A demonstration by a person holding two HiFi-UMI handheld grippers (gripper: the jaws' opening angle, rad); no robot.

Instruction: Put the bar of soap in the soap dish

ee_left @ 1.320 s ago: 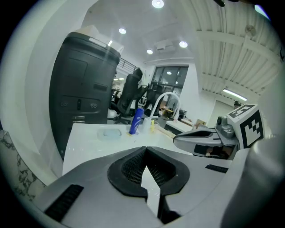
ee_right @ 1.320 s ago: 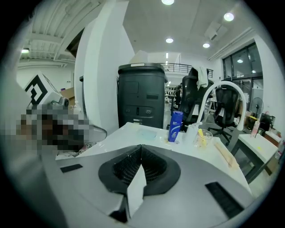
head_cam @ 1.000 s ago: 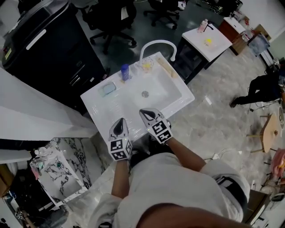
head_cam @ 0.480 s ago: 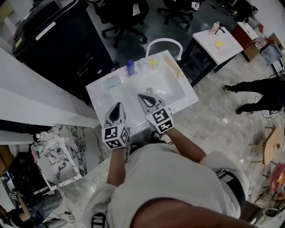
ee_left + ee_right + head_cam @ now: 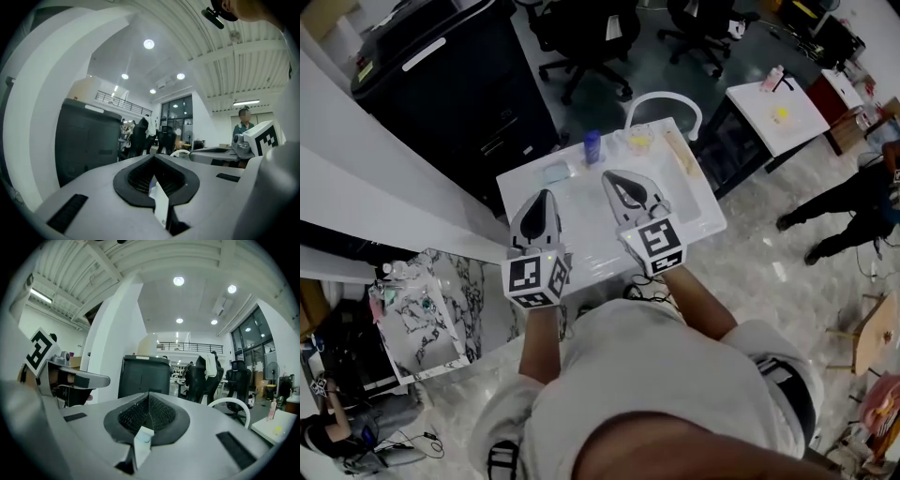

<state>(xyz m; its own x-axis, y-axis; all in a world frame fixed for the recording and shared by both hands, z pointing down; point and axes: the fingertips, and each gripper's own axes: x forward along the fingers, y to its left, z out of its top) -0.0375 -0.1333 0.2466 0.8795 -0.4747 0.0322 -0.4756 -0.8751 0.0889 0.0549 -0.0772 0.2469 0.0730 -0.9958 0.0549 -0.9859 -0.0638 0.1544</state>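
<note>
The bar of soap (image 5: pixel 555 172), likely the pale blue block, lies on the sink's (image 5: pixel 517 186) back rim by the blue bottle (image 5: pixel 592 146), well apart from your left claw (image 5: pixel 544 197) and right claw (image 5: pixel 611 178), both pressed together and empty, so reaching in like that could shove it away.

A pale grey short-sleeved top (image 5: pixel 628 394) is worn, and the forearms are left uncovered. A dark strap (image 5: pixel 789 392) with pale marks is seen across the top at 4 o'clock in the head view.

The left gripper (image 5: pixel 542 197) and the right gripper (image 5: pixel 614 178) are formed as tapering light grey shells with black insets. Each is backed by a white cube (image 5: pixel 534 279) printed with black square markers.

In the gripper views, black ribbed pads (image 5: pixel 140 178) are set into smooth grey jaws. A small white tab (image 5: pixel 140 441) is seen at 6 o'clock, and black slots (image 5: pixel 234 448) towards 4 and 8 o'clock.
</note>
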